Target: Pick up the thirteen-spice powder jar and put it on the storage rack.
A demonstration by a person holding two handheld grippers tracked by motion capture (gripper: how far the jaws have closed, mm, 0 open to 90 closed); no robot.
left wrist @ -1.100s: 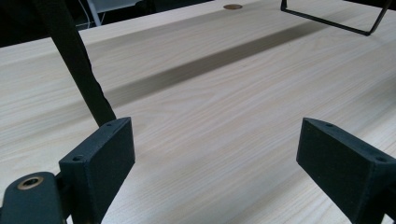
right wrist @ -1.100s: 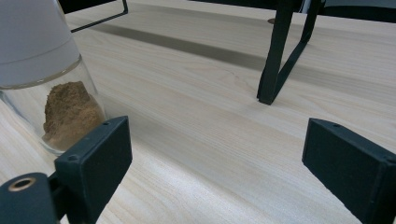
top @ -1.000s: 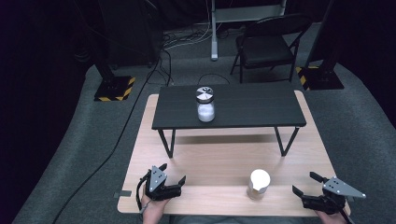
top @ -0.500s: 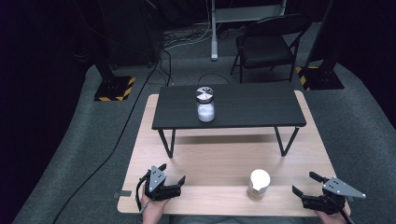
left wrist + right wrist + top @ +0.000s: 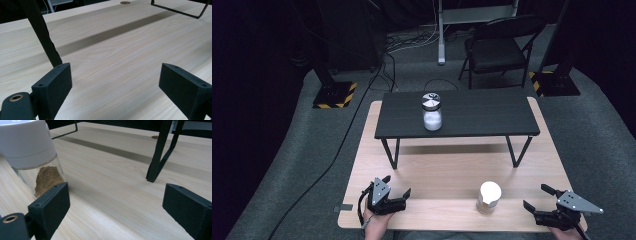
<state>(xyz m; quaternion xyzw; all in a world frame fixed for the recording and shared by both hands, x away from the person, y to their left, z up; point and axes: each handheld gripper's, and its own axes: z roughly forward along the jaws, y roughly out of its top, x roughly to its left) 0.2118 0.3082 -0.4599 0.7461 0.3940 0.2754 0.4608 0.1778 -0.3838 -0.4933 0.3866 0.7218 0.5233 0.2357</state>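
The jar with the white lid and brown powder stands upright near the front edge of the wooden table. The right tool rests at the table's front right corner, near the jar, its jaws having just been opening, wide apart with nothing between them; in the right gripper view the jar sits just beyond the left jaw, outside the gap. The left tool lies at the front left, well apart from the jar, jaws spread and empty. A second jar stands on the small black stand farther back.
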